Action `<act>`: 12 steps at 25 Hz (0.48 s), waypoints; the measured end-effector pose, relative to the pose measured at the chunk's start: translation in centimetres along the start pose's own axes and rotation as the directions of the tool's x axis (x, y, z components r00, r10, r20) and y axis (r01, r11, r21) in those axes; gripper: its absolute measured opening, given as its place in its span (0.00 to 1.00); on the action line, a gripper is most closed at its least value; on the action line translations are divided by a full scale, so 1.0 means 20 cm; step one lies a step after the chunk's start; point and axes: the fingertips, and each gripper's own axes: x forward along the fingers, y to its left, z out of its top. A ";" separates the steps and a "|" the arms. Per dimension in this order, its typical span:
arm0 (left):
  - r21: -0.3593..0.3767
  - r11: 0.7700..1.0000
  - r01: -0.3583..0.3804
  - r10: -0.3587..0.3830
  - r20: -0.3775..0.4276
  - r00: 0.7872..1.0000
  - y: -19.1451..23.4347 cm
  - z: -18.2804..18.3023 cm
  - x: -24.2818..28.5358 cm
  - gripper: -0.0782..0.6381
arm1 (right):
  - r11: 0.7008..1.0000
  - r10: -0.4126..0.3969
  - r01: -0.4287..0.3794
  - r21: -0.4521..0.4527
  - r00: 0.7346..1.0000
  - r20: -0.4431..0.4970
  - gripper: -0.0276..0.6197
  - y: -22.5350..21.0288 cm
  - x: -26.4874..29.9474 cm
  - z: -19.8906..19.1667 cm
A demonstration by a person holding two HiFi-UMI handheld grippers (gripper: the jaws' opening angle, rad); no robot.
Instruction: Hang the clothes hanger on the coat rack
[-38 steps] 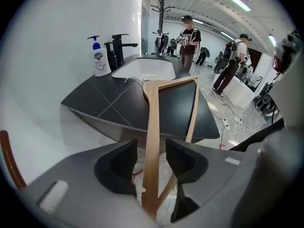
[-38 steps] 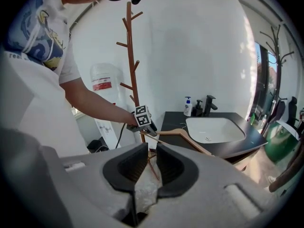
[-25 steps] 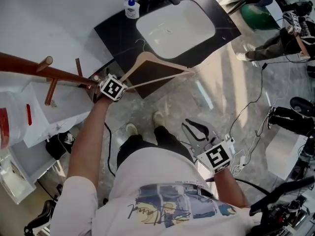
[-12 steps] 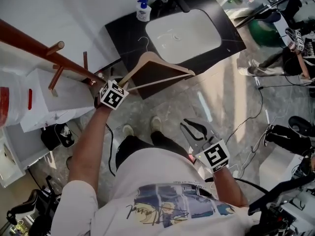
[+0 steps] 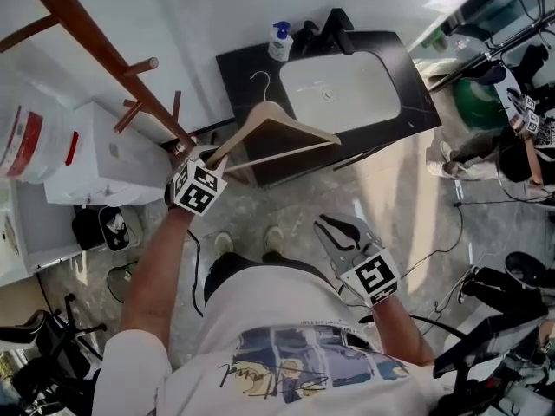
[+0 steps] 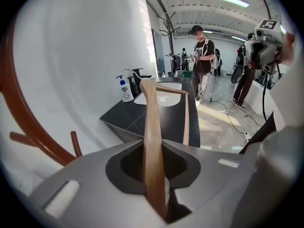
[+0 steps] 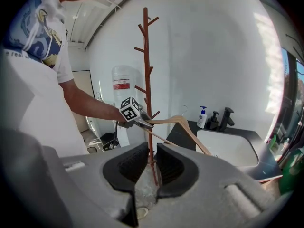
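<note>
A pale tan wooden clothes hanger (image 5: 238, 133) with a silver wire hook and a reddish-brown wooden coat rack (image 5: 104, 52) are shown. A glossy black countertop (image 5: 251, 68) is set with a white basin (image 5: 340, 89). A white soap bottle (image 5: 279, 43) is topped with a blue pump.

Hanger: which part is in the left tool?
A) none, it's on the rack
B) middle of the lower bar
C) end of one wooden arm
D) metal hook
C: one arm end of the hanger sits between the closing jaws of the left tool; the hook is free.
</note>
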 end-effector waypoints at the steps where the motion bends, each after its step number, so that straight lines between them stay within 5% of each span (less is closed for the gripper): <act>1: -0.003 1.000 -0.015 0.015 0.009 1.000 0.00 0.01 -0.04 0.19 | 1.000 0.009 -0.009 -0.007 1.000 0.004 0.13 0.00 0.00 0.00; 12: -0.011 0.985 -0.170 0.170 0.126 0.977 0.00 0.14 -0.57 0.19 | 0.988 0.122 -0.120 -0.101 0.992 0.013 0.13 0.00 0.05 0.04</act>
